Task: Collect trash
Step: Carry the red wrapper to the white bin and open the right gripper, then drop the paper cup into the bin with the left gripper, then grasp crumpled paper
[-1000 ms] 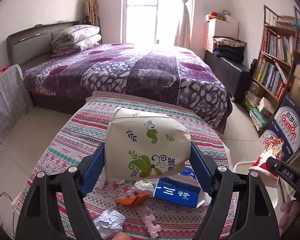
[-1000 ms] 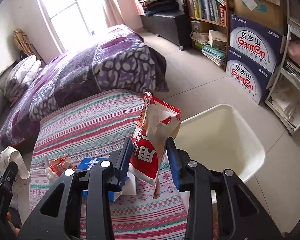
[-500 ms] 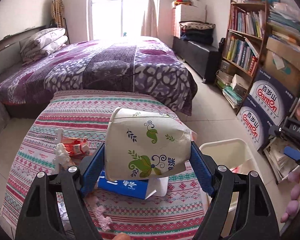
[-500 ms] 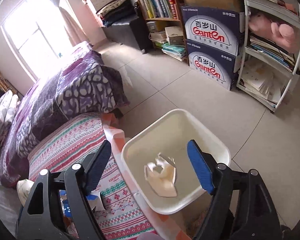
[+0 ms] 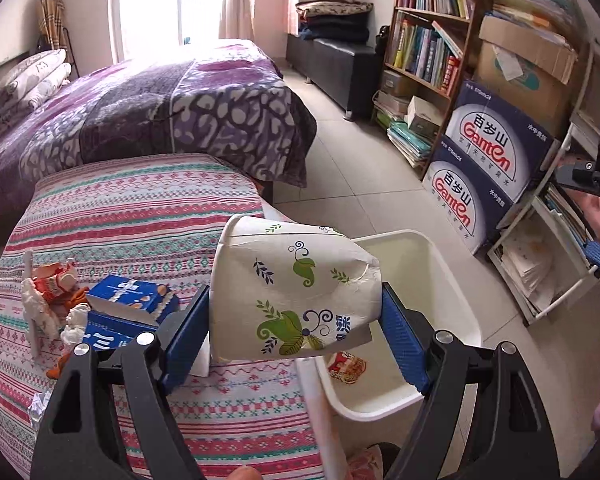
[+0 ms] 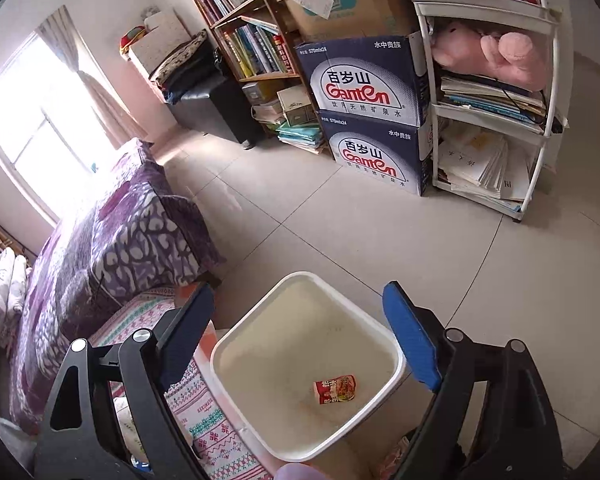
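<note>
My left gripper point(image 5: 294, 336) is shut on a crumpled white paper cup point(image 5: 292, 292) with green leaf print, held above the striped table's right edge beside the white bin point(image 5: 456, 292). My right gripper point(image 6: 300, 344) is open and empty above the white bin point(image 6: 380, 332). A red snack wrapper point(image 6: 335, 389) lies on the bin's floor; it also shows in the left wrist view point(image 5: 346, 366). On the striped tablecloth point(image 5: 140, 220) lie a blue carton point(image 5: 128, 300), red wrappers point(image 5: 54, 282) and white tissue point(image 5: 40, 312).
A bed with a purple cover point(image 5: 160, 96) stands behind the table. Blue Ganten boxes point(image 6: 372, 120), a bookshelf point(image 5: 424, 44) and a white rack point(image 6: 496, 92) with papers and a pink plush line the wall. Tiled floor point(image 6: 340, 232) surrounds the bin.
My right gripper opened and let go of the red snack wrapper, which now lies in the bin. My left gripper swung right with the cup toward the bin.
</note>
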A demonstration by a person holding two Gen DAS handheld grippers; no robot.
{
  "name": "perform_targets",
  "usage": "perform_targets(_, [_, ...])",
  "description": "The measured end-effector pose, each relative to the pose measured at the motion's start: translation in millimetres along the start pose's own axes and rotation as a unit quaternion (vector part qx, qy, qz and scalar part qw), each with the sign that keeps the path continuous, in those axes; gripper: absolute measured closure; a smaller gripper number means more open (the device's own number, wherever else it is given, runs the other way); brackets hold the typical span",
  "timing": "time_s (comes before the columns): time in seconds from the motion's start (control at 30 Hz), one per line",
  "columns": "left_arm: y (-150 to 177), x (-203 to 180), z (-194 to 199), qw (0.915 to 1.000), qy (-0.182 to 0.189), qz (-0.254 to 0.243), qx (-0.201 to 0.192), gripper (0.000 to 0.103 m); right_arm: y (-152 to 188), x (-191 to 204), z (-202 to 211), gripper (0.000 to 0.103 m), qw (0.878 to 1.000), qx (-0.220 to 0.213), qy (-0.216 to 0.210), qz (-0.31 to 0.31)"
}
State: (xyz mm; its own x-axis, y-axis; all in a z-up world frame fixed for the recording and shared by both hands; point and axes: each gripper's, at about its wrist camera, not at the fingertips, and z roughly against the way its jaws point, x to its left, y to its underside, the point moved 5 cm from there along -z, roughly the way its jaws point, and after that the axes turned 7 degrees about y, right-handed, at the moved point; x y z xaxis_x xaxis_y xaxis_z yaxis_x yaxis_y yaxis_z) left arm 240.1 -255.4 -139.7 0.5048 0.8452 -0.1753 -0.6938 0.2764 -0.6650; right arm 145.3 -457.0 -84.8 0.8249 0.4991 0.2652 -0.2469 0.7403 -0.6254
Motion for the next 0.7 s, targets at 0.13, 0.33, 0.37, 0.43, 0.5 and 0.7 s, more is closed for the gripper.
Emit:
perform_targets(0.13, [-10,-22,-10,0.9993,0.036,0.007,0.009,0.023,-9,-14,0,0.019,1.0,0.002,-0.004,-0.017])
perform_targets(0.33, [-19,-42,-11,0.9984,0.055,0.001,0.013,0.014,-14,-22,5,0.013,1.0,-0.019,0.0,-0.017])
perform_targets(0.37, [-19,-42,-10,0.9986,0.051,-0.003,0.012,0.014,-15,-22,7,0.013,1.0,-0.023,0.0,-0.015])
perform_targets(0.43, [-17,-38,-6,0.9993,0.037,-0.01,0.008,0.013,-14,-20,9,0.01,0.999,-0.03,0.0,-0.011])
perform_targets(0.5, [-15,-32,-1,0.9997,0.016,-0.017,0.002,0.013,-11,-14,12,0.008,0.999,-0.037,0.001,-0.002])
perform_targets(0.7, [-3,4,14,0.9989,-0.038,-0.026,-0.012,0.013,15,20,18,0.007,0.994,-0.06,0.029,0.081])
